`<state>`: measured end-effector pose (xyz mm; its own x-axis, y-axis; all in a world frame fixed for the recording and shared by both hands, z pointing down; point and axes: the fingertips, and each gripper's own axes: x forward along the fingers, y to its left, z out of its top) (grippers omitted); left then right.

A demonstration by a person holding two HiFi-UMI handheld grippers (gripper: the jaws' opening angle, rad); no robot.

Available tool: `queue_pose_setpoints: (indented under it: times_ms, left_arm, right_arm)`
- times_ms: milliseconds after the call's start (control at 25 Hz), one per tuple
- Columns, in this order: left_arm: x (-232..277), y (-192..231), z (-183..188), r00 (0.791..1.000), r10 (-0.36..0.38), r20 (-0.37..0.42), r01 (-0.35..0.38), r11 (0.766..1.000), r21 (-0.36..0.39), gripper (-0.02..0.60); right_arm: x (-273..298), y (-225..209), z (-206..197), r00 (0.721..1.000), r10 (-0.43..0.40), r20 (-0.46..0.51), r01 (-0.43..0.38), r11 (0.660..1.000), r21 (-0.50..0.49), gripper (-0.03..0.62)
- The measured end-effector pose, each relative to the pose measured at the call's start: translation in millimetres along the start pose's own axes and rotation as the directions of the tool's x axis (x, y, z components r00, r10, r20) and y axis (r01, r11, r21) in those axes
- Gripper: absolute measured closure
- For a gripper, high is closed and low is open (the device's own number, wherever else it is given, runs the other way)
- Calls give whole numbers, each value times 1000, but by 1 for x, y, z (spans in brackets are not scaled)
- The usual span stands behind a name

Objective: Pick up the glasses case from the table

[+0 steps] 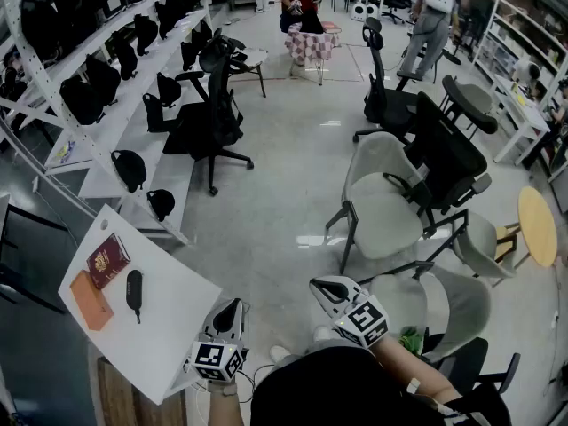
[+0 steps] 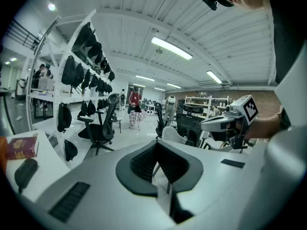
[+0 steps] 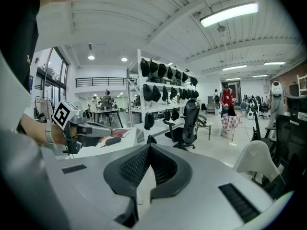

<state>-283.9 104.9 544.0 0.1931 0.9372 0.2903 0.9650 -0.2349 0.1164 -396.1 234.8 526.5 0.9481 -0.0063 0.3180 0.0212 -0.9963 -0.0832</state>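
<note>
Items on the white table [image 1: 169,327], head view: three.
- One glasses case [image 1: 134,291], black and oblong, lying flat near the middle of the tabletop.
- One dark red book [image 1: 107,260], just beyond the case.
- One flat orange item [image 1: 91,300], just beside the case on its left. Whether it touches the book cannot be told.

Grippers: two, each hand-held and each carrying one marker cube.
- Left gripper [image 1: 232,309]: positioned over the near right corner of the table, well apart from the case. In its own view the jaws of the left gripper [image 2: 156,152] are closed together with nothing between them. The case [image 2: 25,172] and the book [image 2: 21,147] appear at the far left of that view, on the table [image 2: 53,162].
- Right gripper [image 1: 321,287]: held off the table, over the floor, to the right of the left gripper. In its own view the jaws of the right gripper [image 3: 149,159] are closed together and empty. Beyond them that view shows the left gripper [image 3: 103,128], the case [image 3: 112,141] and the book [image 3: 120,133].

Task status: the case rests on the table, untouched by either gripper
</note>
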Motion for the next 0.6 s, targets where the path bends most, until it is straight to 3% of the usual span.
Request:
queue_pose_setpoints:
  times_ms: [200, 600]
  left_arm:
    - [21, -15, 7, 1000, -5, -9, 5, 1000, -24, 565]
    - [84, -42, 4, 998, 4, -58, -3, 1000, 19, 565]
  right_arm:
    - [-14, -28, -4, 1000, -6, 0, 6, 1000, 21, 566]
    - [-32, -90, -10, 997, -7, 78, 0, 996, 92, 566]
